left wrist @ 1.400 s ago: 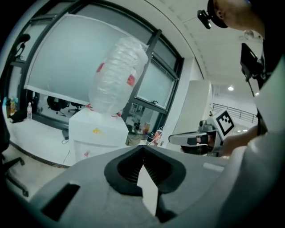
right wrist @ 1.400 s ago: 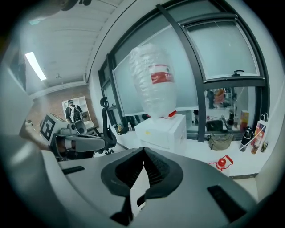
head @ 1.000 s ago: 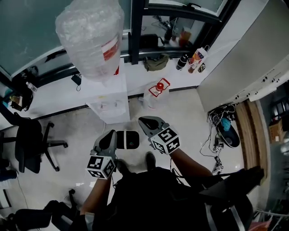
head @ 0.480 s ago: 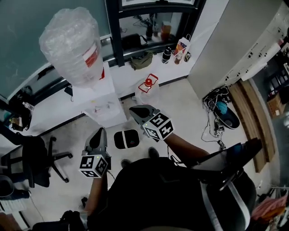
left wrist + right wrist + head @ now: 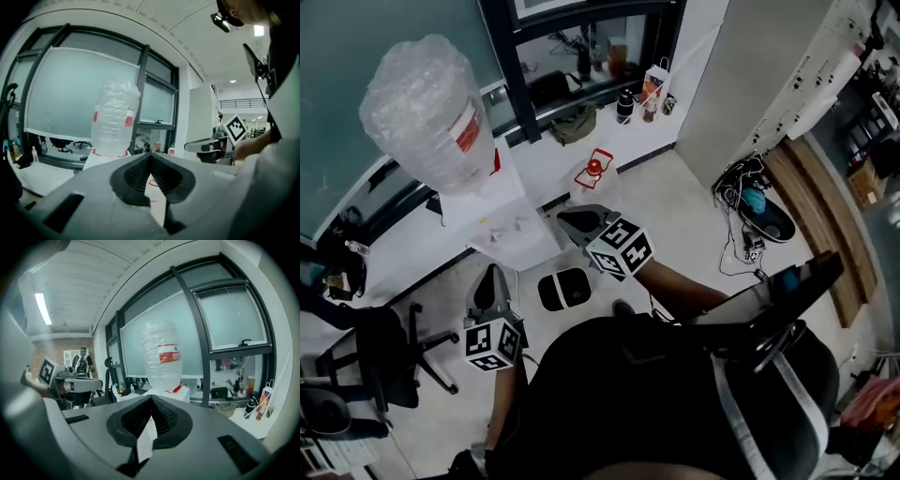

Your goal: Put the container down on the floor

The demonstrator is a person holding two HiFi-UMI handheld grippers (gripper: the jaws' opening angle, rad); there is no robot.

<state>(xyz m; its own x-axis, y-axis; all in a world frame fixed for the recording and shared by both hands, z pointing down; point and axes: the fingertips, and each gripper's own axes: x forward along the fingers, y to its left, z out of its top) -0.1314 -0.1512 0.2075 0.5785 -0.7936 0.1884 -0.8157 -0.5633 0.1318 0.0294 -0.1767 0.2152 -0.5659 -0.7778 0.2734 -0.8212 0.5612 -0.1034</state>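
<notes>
A clear container with a red cap (image 5: 593,173) stands on the floor by the white ledge, free of both grippers. Just short of it, my right gripper (image 5: 574,220) is shut and empty. My left gripper (image 5: 492,279) is further back on the left, also shut and empty. A large clear water bottle (image 5: 427,122) sits upside down on a white dispenser (image 5: 514,234). The left gripper view shows its jaws (image 5: 150,158) shut, the bottle (image 5: 115,119) ahead and the right gripper (image 5: 206,146) alongside. The right gripper view shows shut jaws (image 5: 151,400) and the bottle (image 5: 163,357).
A black oval object (image 5: 562,289) lies on the floor between the grippers. An office chair (image 5: 380,352) stands at the left. Cables and a blue item (image 5: 755,217) lie at the right beside wooden boards (image 5: 820,225). Bottles and bags (image 5: 637,98) line the window ledge.
The head view has swung, so the dispenser, bottle and container sit further left and higher in the picture. Both grippers stay shut and empty; the left one has dropped further behind the right.
</notes>
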